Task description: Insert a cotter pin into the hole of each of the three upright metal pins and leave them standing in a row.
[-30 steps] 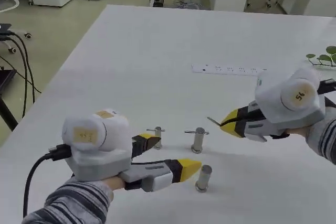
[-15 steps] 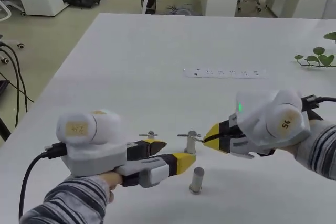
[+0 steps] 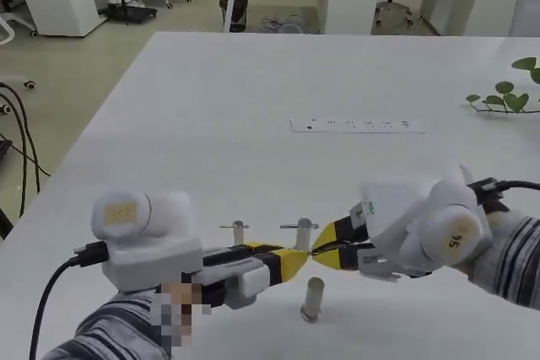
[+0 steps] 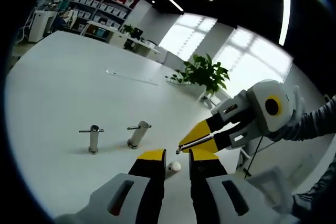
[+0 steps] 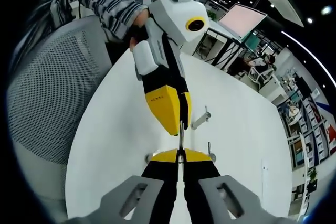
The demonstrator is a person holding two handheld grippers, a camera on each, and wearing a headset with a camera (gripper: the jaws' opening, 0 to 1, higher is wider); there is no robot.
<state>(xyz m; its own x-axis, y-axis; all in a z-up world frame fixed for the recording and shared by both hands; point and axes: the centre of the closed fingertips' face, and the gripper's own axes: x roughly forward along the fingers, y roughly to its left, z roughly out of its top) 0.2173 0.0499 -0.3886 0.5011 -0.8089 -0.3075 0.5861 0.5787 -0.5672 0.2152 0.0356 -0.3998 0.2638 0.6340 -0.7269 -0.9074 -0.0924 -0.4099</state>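
Three short metal pins stand on the white table (image 3: 211,107). The left pin (image 3: 238,231) and the middle pin (image 3: 302,230) each carry a cotter pin through the top. A bare pin (image 3: 313,299) stands nearer me; its top (image 4: 174,166) shows in the narrow gap of my left gripper (image 4: 177,156), which is open and holds nothing. My right gripper (image 5: 180,156) is shut on a thin cotter pin (image 5: 181,135), whose tip nearly meets the left gripper (image 5: 169,103). In the head view the left gripper (image 3: 291,260) and right gripper (image 3: 319,252) meet tip to tip above the bare pin.
A white power strip (image 3: 356,126) lies across the table further back. A small green plant (image 3: 506,94) sits at the right edge. A black cable (image 3: 51,292) trails from the left gripper. Office chairs and desks stand beyond the table.
The right gripper has carried the cotter pin leftward and lower, up to the left gripper's tips. The left jaws have narrowed from a wide gap. The headset view has shifted too.
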